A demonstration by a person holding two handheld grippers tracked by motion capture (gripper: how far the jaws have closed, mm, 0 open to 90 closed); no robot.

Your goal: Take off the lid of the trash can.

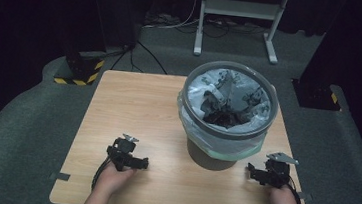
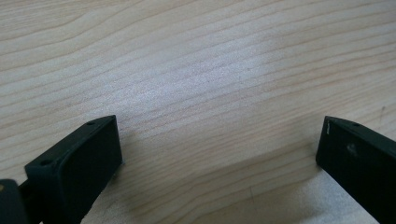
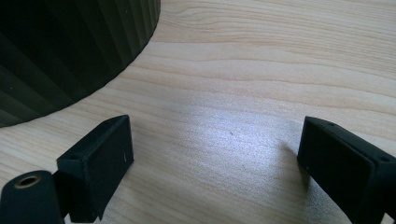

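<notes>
Resting on table [image 1: 133, 102] | left gripper [image 1: 135, 162] and right gripper [image 1: 257, 173]: jaws wide apart, empty | bin [image 1: 226, 117] with bag liner [image 1: 215, 144] upright between them, farther back | right gripper nearer bin's base

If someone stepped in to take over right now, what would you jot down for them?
Left claw: open, holding nothing, resting low on the table.
Right claw: open, holding nothing, close beside the foot of the bin.
Waste bin: upright at the table's middle right, lined with a plastic bag folded over its rim.
Done: nothing evident.
Left: the bag has not been gripped; probably handle it next.
</notes>
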